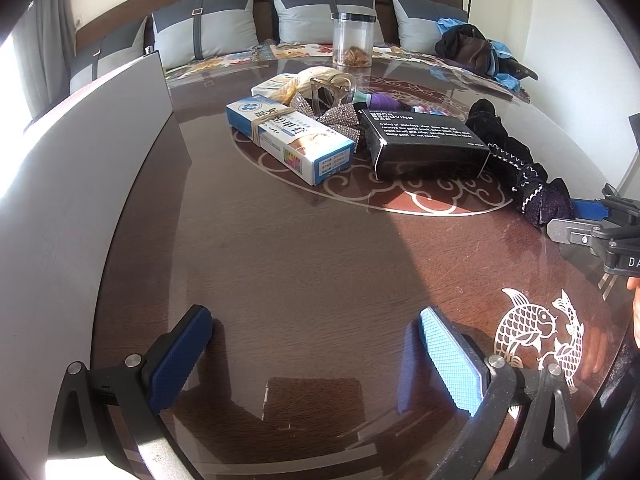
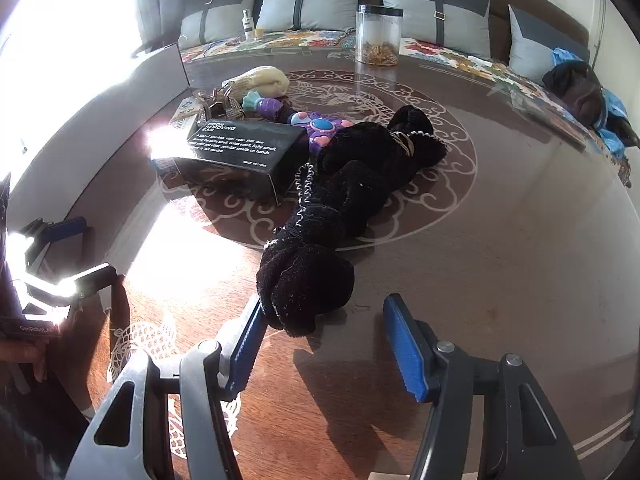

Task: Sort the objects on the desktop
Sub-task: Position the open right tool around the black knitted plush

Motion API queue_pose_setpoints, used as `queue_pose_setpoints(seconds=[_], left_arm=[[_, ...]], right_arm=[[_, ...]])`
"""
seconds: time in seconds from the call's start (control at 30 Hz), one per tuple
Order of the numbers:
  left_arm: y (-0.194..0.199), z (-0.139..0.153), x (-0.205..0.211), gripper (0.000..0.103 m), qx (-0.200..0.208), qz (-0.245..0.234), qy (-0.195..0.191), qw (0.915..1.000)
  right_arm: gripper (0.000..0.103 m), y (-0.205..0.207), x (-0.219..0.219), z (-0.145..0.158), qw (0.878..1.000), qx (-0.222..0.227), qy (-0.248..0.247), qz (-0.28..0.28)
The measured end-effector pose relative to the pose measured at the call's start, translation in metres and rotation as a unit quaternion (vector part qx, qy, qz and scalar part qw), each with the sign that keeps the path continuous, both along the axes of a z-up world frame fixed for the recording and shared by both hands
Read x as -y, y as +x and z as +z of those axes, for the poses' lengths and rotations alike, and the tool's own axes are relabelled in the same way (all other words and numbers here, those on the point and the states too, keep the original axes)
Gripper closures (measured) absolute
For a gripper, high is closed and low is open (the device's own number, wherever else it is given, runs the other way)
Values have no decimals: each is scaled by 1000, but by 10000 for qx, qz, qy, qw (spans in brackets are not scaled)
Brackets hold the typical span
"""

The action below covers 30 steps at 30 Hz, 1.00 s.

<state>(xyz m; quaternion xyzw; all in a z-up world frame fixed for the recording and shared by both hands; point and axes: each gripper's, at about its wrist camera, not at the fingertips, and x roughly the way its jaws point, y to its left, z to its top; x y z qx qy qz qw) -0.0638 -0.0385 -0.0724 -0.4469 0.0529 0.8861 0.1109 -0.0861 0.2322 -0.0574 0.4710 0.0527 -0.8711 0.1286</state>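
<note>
A pile of objects lies mid-table: a blue-white box (image 1: 290, 140), a black box (image 1: 424, 146) (image 2: 244, 152), a sparkly bow (image 1: 332, 114), a beige cloth bundle (image 2: 262, 80), a purple toy (image 2: 308, 122) and a long black velvet cloth (image 1: 520, 160) (image 2: 344, 200). My left gripper (image 1: 316, 340) is open and empty over bare table, well short of the pile. My right gripper (image 2: 324, 336) is open, its jaws on either side of the near end of the black cloth, left pad (image 2: 248, 344) touching it.
A grey panel (image 1: 80, 184) stands along the table's left edge. A clear jar (image 1: 354, 40) (image 2: 378, 34) stands at the far edge. Behind it is a sofa with cushions (image 1: 204, 24) and a dark bag (image 2: 580, 92). White fish inlays (image 1: 540, 328) mark the near table.
</note>
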Motion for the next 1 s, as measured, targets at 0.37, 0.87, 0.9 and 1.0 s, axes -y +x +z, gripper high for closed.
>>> queue_pose_setpoints(seconds=[0.37,0.87,0.9,1.0], left_arm=[[2,-1,0,0,-35,47,3,10000],[2,-1,0,0,-41,51,5,10000],[3,-1,0,0,-41,51,5,10000],[3,-1,0,0,-42,52,6,10000]], right_arm=[[15,-8,-7,-9,9990,148,-345,-240],[3,-3,6,-17,10000,37,40,-35],[2,-3,8,-18,9999,27,109,-14],[0,-2,10,-19,9998,19,192,15]])
